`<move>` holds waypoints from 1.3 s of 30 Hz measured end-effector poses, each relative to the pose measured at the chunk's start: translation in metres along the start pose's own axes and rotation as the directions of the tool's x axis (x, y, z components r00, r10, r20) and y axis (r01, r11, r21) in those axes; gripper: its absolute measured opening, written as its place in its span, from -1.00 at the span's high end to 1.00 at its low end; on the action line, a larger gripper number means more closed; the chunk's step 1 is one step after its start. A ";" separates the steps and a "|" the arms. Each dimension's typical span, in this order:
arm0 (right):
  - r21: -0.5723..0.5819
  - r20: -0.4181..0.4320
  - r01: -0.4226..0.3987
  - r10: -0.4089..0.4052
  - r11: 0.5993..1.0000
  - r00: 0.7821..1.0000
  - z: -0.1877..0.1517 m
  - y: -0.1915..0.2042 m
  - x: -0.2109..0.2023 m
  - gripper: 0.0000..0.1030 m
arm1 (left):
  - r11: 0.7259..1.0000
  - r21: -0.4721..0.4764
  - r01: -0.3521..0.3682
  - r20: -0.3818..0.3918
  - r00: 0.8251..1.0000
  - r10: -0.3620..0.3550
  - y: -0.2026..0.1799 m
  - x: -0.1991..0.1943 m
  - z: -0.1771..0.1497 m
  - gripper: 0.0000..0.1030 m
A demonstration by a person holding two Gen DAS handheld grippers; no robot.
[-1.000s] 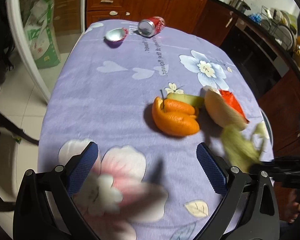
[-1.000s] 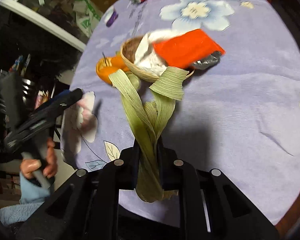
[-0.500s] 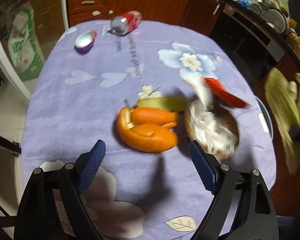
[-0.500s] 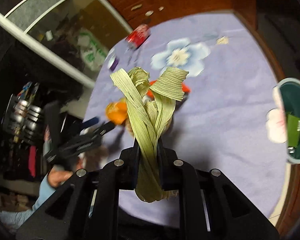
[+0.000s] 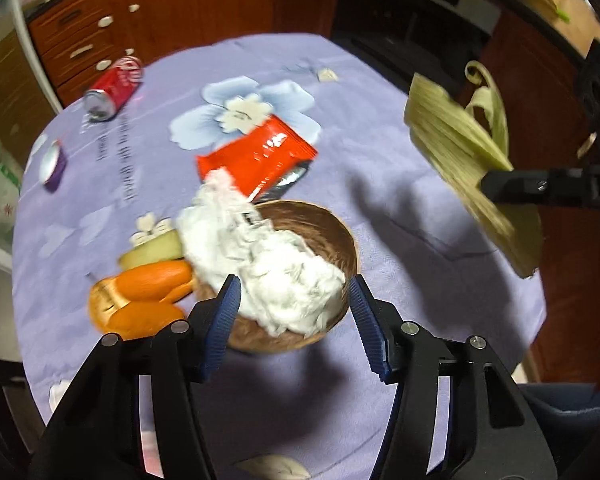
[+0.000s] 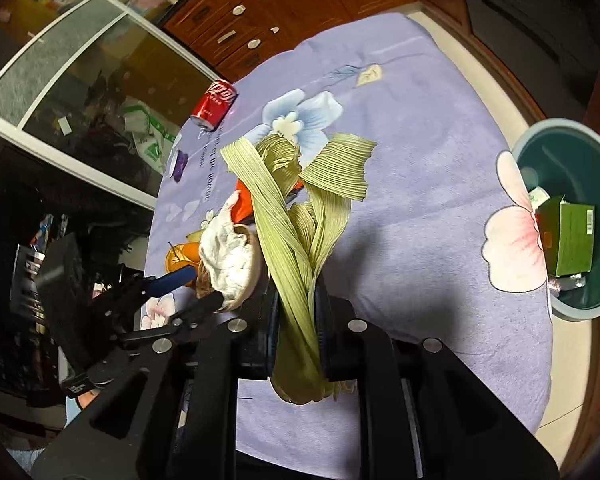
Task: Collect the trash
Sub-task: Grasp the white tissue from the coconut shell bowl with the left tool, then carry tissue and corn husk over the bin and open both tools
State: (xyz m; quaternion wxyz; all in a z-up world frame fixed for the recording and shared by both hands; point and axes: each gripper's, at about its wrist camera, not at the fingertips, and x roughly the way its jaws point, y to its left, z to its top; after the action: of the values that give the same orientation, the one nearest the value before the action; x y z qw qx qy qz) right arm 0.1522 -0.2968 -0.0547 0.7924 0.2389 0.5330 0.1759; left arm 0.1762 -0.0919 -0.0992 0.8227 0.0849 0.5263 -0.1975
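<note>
Left wrist view: purple floral tablecloth (image 5: 400, 184) fills most of the frame, dark wood cabinets (image 5: 188, 8) across the top. Brown coconut-shell bowl (image 5: 324, 236) sits low center, stuffed with crumpled white tissue (image 5: 276, 268). My left gripper (image 5: 294, 316) is spread wide, blue pads either side of the bowl's near rim; contact unclear, frame is blurred. Red snack wrapper (image 5: 260, 156) lies just beyond the bowl, its near edge touching the tissue. Orange peel (image 5: 140, 300) lower left, just beside the bowl, with a pale green fruit slice (image 5: 152, 250) right behind it. Red soda can (image 5: 114, 90) on its side, upper left. Small purple cup (image 5: 54, 162) tipped over at the left edge.

Right wrist view: same cloth. Teal trash bin (image 6: 568, 220) at the right edge of the frame, beside the table, with a green carton (image 6: 568, 240) inside. My right gripper (image 6: 296, 328) is clamped on a bundle of green corn husk (image 6: 296, 232), which fans up through frame center, off the cloth. In the left view the husk (image 5: 460, 152) hangs at the right, well apart from the bowl. Bowl, tissue and left gripper show at center left here; can and cup upper left.
</note>
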 end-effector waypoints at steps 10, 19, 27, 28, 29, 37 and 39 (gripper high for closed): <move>0.044 -0.007 -0.043 0.043 0.998 0.999 0.007 -0.028 0.003 0.69 | 1.000 -0.023 -0.002 -0.086 0.996 0.000 0.008 0.039 0.003 -0.06; 0.075 -0.006 -0.054 0.054 0.996 0.999 0.009 -0.038 0.007 0.69 | 0.995 -0.102 -0.020 -0.042 0.999 0.016 0.015 0.029 0.003 0.75; 0.084 0.045 -0.065 0.061 0.994 0.997 0.011 -0.043 -0.010 0.69 | 0.996 -0.077 0.036 0.095 0.995 -0.029 -0.008 -0.030 0.030 0.75; 0.085 0.052 -0.066 0.062 0.994 0.997 0.012 -0.045 -0.013 0.69 | 0.997 -0.066 0.051 0.110 0.993 -0.044 -0.015 -0.037 0.036 0.75; 0.086 0.066 -0.069 0.064 0.994 0.996 0.013 -0.047 -0.019 0.69 | 0.996 -0.055 0.065 0.122 0.991 -0.058 -0.022 -0.042 0.042 0.75; 0.155 0.207 -0.041 0.008 0.987 0.978 0.015 -0.097 -0.082 0.69 | 0.981 0.084 0.176 0.152 0.971 -0.187 -0.102 -0.047 0.086 0.74; 0.183 0.237 -0.031 -0.014 0.983 0.971 0.013 -0.115 -0.100 0.69 | 0.974 0.106 0.200 0.140 0.967 -0.214 -0.121 -0.041 0.093 0.74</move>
State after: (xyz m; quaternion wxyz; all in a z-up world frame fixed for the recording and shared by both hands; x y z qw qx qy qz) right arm 0.1300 -0.4477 -0.0398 0.8241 0.3332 0.4474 0.0989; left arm 0.1880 -0.2248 -0.0145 0.8302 0.0517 0.4591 -0.3119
